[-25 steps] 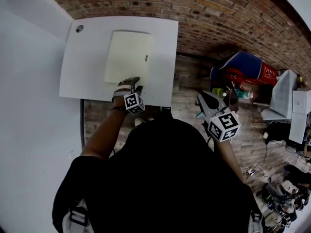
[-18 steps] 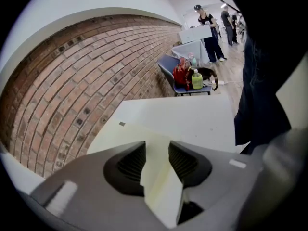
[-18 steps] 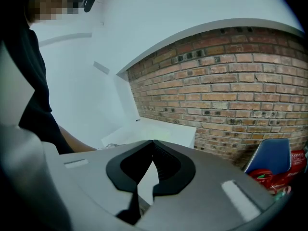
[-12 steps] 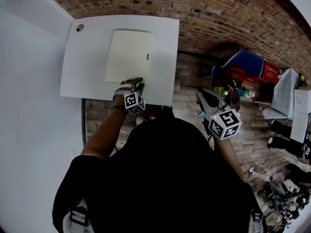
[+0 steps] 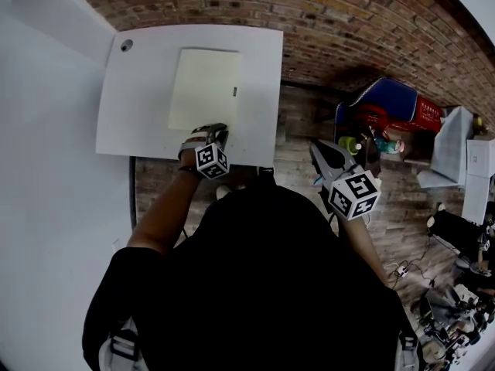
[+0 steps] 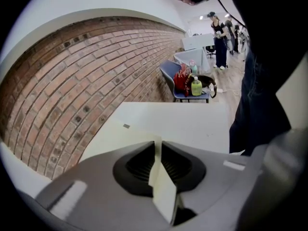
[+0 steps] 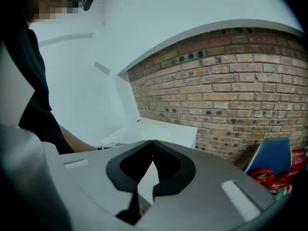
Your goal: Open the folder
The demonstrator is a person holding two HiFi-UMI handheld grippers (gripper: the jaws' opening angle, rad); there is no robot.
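Both jaws of the left gripper [image 6: 158, 147] have just been closing; they now pinch, narrowly, a near corner of the cream folder [image 5: 205, 87], apparently its top cover alone; the grasp looks made, so lifting the cover should come next; the folder lies flat and closed in the middle of the white table [image 5: 135, 122]. The right gripper [image 7: 152, 146] hangs off the table's right side, jaws together on nothing. Nothing rests on the cover; a blue chair [image 5: 384, 97] with a red bag [image 5: 398, 118] stands well apart, by the brick wall [image 5: 348, 22].
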